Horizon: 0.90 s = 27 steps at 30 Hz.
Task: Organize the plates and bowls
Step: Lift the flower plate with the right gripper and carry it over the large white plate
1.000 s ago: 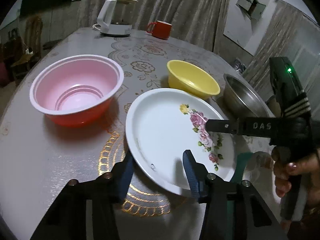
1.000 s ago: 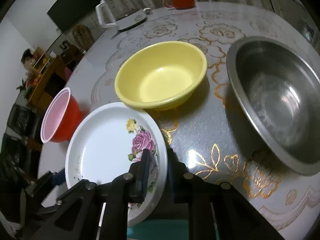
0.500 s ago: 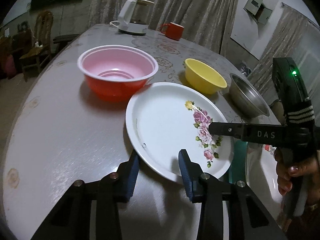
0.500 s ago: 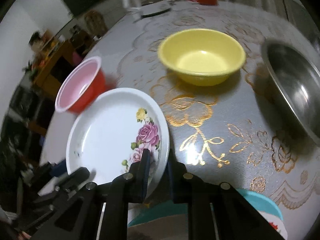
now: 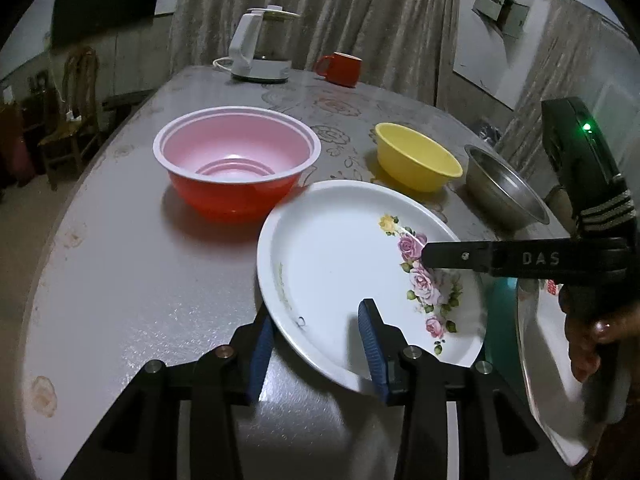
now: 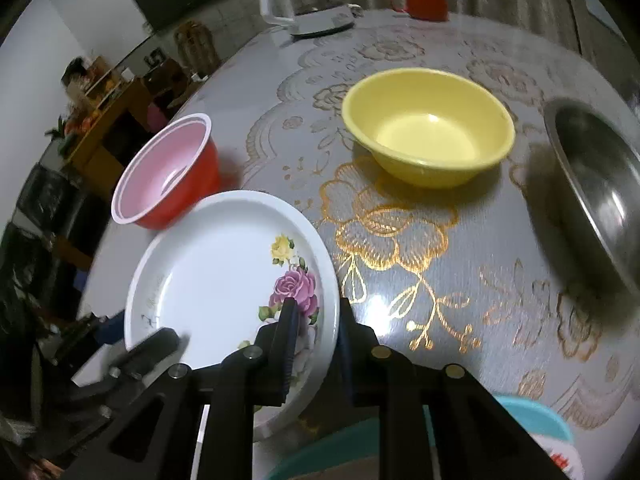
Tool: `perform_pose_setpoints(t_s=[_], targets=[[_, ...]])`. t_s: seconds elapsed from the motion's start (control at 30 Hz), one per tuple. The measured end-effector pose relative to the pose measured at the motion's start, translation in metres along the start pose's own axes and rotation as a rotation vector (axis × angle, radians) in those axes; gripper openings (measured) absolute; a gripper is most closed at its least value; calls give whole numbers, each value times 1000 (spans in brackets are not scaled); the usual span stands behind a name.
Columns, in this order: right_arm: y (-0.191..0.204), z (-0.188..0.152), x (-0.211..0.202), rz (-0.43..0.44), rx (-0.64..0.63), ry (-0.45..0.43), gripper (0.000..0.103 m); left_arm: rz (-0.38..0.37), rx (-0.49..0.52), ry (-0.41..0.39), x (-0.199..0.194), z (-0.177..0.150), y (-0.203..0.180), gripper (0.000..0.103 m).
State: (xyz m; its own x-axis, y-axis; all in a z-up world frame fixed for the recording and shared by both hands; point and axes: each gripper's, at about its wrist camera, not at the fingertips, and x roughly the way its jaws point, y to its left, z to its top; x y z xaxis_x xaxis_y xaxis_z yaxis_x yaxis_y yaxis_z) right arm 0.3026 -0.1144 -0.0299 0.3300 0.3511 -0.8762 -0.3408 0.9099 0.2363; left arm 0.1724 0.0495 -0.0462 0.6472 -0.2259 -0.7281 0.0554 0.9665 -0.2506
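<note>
A white plate with pink roses is lifted above the table, tilted. My right gripper is shut on its right rim; it shows in the left wrist view as a black bar. My left gripper is open, its blue pads either side of the plate's near rim. A red bowl with pink inside, a yellow bowl and a steel bowl stand on the table.
A white kettle and a red mug stand at the table's far end. A teal-rimmed dish and a white tray lie under the right gripper. Chairs stand left of the table.
The plate has risen off the table in the right gripper and come nearer the front edge. Both grippers have pulled back, so the bowls look farther away.
</note>
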Motion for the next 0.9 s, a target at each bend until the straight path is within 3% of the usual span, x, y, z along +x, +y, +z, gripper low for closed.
perform_pose_setpoints(t_s=[0.47,0.9], targets=[[21,-28,-22,125,40,-51,18,-19,-69,-56,-29,-15,18,41],[25,-60,-50,178,88,-137,18,-52,-63,-84,-52,-29,5,41]])
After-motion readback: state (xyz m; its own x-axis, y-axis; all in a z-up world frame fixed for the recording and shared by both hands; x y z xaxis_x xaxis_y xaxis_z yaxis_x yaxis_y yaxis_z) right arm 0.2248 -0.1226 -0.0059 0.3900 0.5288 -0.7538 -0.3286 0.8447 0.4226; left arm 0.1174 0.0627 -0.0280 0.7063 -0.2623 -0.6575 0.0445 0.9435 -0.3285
